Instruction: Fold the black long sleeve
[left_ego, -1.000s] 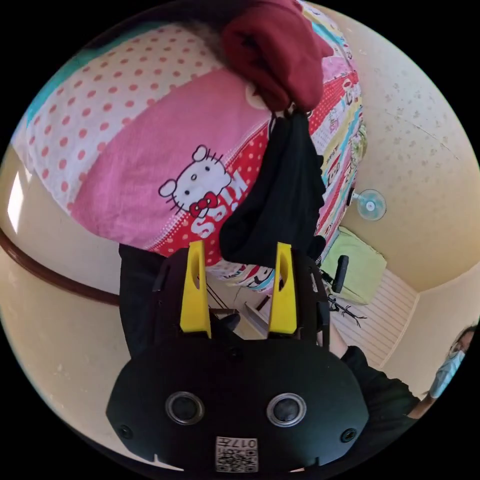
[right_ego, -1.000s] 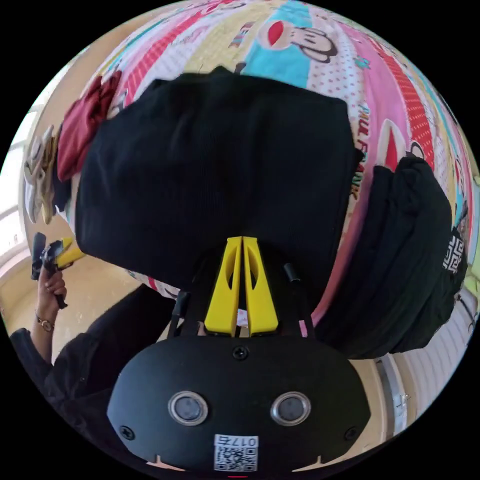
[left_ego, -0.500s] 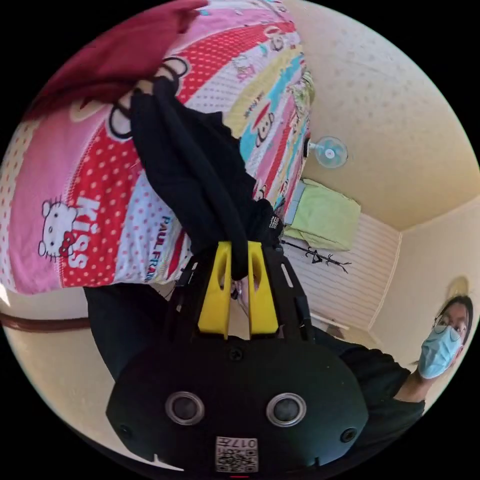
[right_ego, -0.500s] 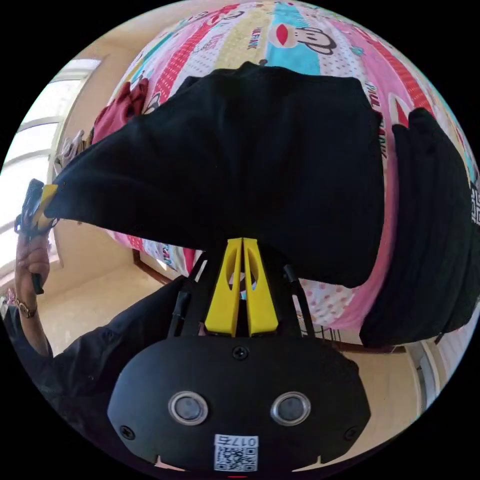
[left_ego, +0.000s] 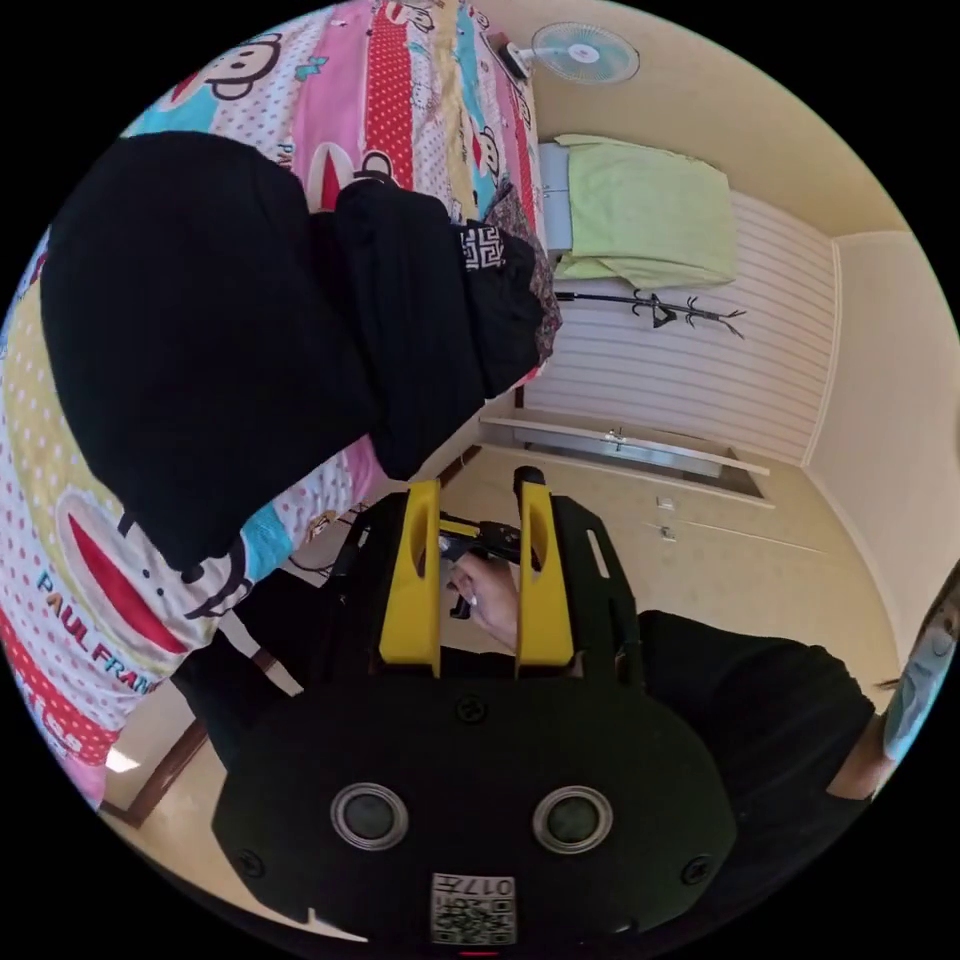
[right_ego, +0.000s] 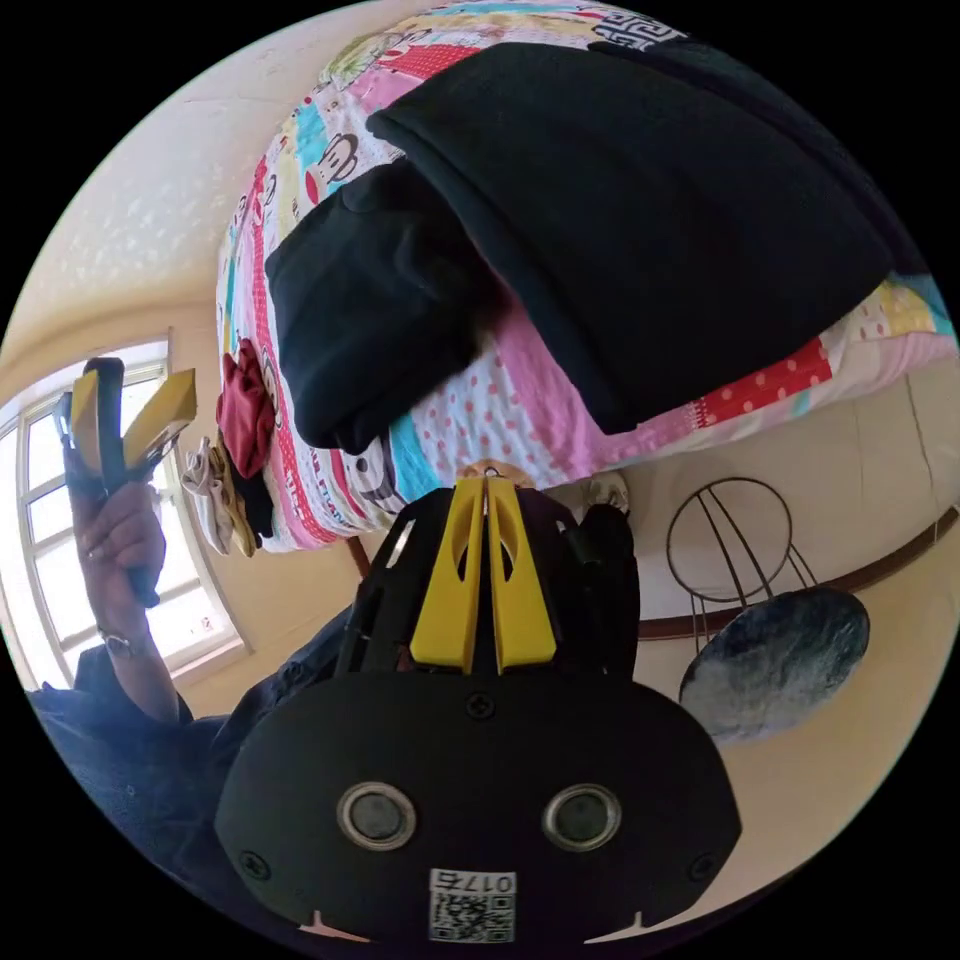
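Observation:
The folded black long sleeve (left_ego: 200, 330) lies flat on the cartoon-print bed (left_ego: 90, 600); in the right gripper view the long sleeve (right_ego: 370, 310) sits between a red garment and a bigger black pile. My left gripper (left_ego: 480, 492) hangs open off the bed's edge with nothing between its jaws, and the left gripper (right_ego: 130, 395) is also seen raised in a hand by the window. My right gripper (right_ego: 487, 485) is shut on nothing, below the bed's edge. The right gripper (left_ego: 475, 535) is also seen, held in a hand behind my left jaws.
A stack of folded black clothes (right_ego: 650, 200) with a patterned label lies beside the long sleeve. A red garment (right_ego: 245, 410) and pale clothes (right_ego: 205, 490) sit further along the bed. A wire-legged stool (right_ego: 770, 640) stands on the floor, and a fan (left_ego: 585, 50) is mounted on the wall.
The left gripper has opened and let go of the long sleeve. Both grippers have drawn back from the bed, and the garment now rests beside the black stack.

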